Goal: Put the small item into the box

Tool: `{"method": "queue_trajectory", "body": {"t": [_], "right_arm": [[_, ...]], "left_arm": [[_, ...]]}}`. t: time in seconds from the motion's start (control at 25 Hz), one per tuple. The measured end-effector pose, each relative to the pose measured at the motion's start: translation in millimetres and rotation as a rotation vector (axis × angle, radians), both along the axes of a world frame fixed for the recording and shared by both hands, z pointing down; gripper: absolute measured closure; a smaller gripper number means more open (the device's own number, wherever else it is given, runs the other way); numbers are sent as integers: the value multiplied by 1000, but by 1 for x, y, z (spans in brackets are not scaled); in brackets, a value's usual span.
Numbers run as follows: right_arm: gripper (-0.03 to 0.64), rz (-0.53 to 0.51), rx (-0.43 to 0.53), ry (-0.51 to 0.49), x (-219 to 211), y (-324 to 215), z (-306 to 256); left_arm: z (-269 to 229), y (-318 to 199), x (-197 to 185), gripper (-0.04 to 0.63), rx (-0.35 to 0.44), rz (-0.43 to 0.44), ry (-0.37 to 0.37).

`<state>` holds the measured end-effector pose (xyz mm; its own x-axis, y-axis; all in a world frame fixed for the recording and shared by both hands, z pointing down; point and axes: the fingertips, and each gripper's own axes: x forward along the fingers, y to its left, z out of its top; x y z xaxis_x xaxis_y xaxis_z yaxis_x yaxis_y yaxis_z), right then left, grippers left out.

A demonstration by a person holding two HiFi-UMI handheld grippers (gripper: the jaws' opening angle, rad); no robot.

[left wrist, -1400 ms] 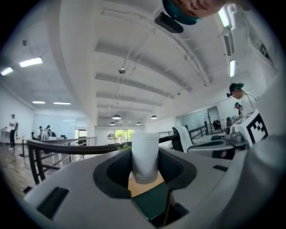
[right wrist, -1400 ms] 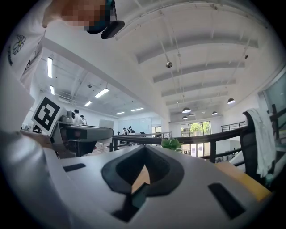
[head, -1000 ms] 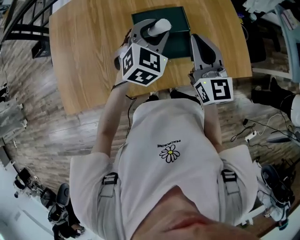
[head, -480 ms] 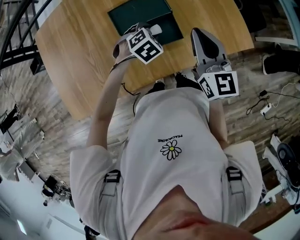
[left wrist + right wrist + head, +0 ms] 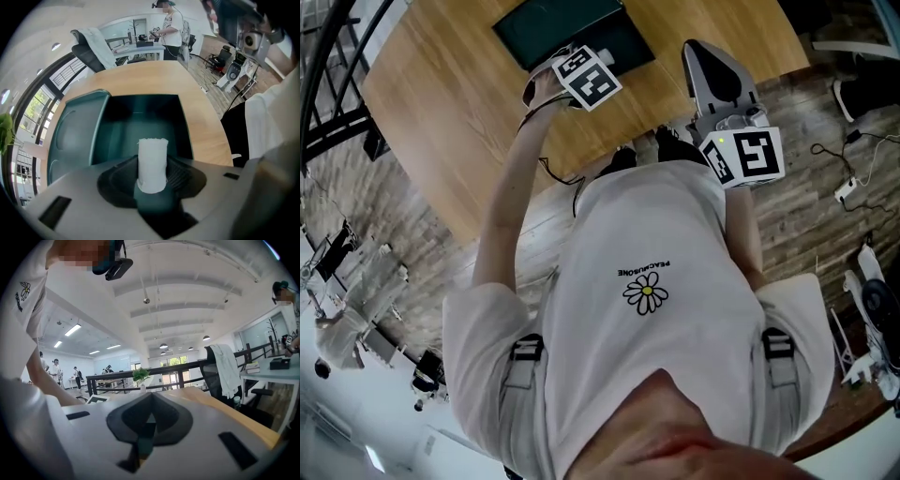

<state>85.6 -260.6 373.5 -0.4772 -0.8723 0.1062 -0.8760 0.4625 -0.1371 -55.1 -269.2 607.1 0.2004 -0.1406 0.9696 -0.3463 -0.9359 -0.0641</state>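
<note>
A dark green box (image 5: 534, 33) lies open on the wooden table (image 5: 450, 122), its lid (image 5: 75, 136) folded out to the left. My left gripper (image 5: 581, 75) reaches over the box's near edge. A small white cylinder (image 5: 152, 164) stands between its jaws, above the box's dark inside (image 5: 140, 117). The jaws of the left gripper (image 5: 152, 171) are opening, though the pads still touch the cylinder. In the head view the marker cube hides the cylinder. My right gripper (image 5: 701, 49) hovers at the table's near right edge, shut and empty (image 5: 149, 420).
An office chair draped with a pale cloth (image 5: 93, 44) stands behind the table's far side. A person (image 5: 171, 28) stands at a distant desk. Another draped chair (image 5: 220, 366) and a small plant (image 5: 140, 376) lie beyond the right gripper. Cables lie on the floor (image 5: 848, 187).
The left gripper has moved forward over the box, and its cube now covers the white cylinder in the head view. The right gripper has stayed about where it was.
</note>
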Motion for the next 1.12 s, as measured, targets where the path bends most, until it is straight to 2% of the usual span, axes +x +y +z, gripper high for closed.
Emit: {"method": "queue_trajectory", "body": {"t": [0.16, 0.28, 0.52, 0.72, 0.92, 1.12], "right_arm": [[611, 7, -2, -1, 7, -3, 1], [611, 6, -4, 1, 7, -3, 1], [611, -1, -5, -8, 6, -1, 0], [611, -22, 4, -12, -1, -1, -2], [611, -47, 28, -12, -13, -6, -11], [611, -80, 85, 1, -31, -15, -31]], "left_arm": [[4, -9, 5, 407, 44, -29, -12], [7, -11, 3, 403, 68, -16, -32], [-3, -8, 4, 371, 59, -32, 4], [-16, -7, 5, 371, 88, -37, 28], [-50, -16, 6, 374, 167, -48, 77], [-111, -36, 10, 413, 290, -92, 176]]}}
